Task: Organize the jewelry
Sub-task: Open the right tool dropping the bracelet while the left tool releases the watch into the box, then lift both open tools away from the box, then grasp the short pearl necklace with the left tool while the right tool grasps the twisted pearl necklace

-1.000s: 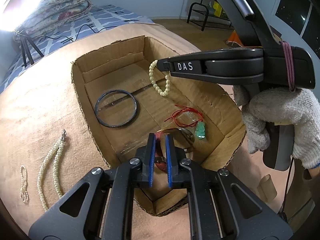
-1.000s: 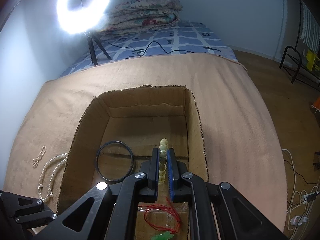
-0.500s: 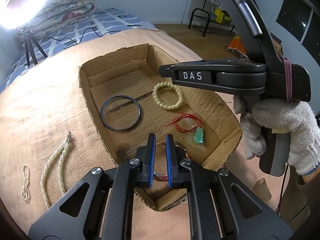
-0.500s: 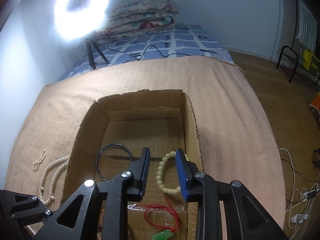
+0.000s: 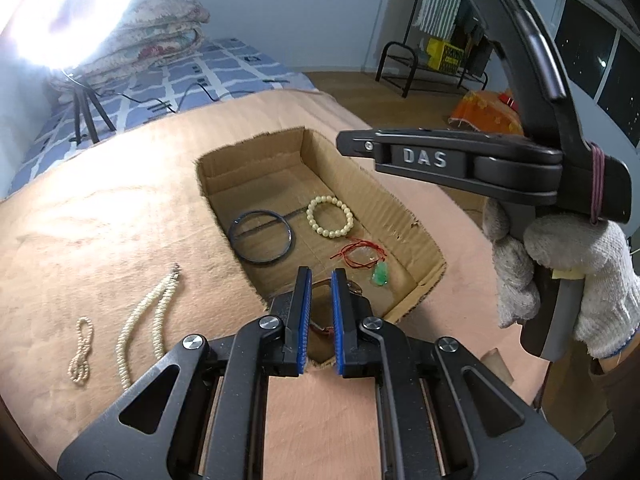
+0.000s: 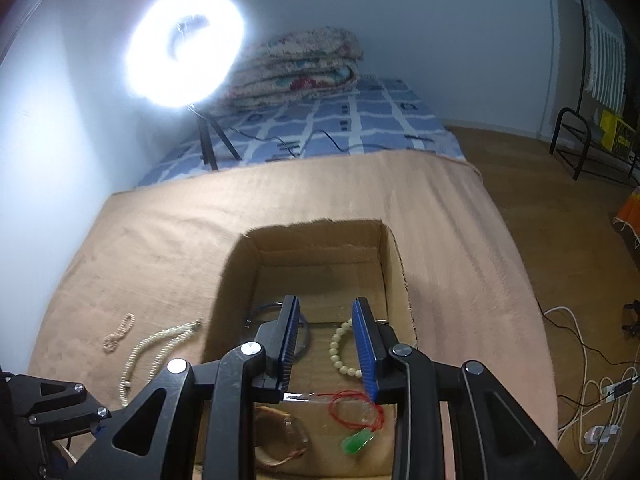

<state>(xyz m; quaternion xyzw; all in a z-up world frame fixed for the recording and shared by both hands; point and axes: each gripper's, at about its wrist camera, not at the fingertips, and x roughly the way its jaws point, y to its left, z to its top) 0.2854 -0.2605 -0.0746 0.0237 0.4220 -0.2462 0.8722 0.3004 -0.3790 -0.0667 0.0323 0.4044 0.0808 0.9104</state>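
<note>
1. Both grippers have risen away from the cardboard box (image 5: 400,216) since the earlier frames; the cream bead bracelet (image 5: 330,217), gripped a second ago, now lies flat on the box floor near the right wall.
2. Right gripper (image 6: 326,340) — its jaws have just been opening and stand partly apart; nothing is between them, the bracelet showing below and beyond the right pad.
3. Left gripper (image 5: 319,312) — jaws nearly together, holding nothing; a thin gap remains between the blue pads.
4. Judged from this, the bracelet's placement is complete. Also inside the box: a dark bangle (image 5: 262,239) toward the left wall, a red cord with a green pendant (image 5: 380,273) toward the near right corner, and a coppery ring-shaped piece (image 6: 282,440) at the near wall.
5. Still outside, on the tan blanket (image 5: 100,220) left of the box: a long pearl strand (image 5: 148,316) and a small pearl loop (image 5: 81,354), likely the next items.
6. Hard to read — the coppery piece is largely hidden behind the left fingers; the right-wrist view is blurred, and the bangle there is mostly hidden.
</note>
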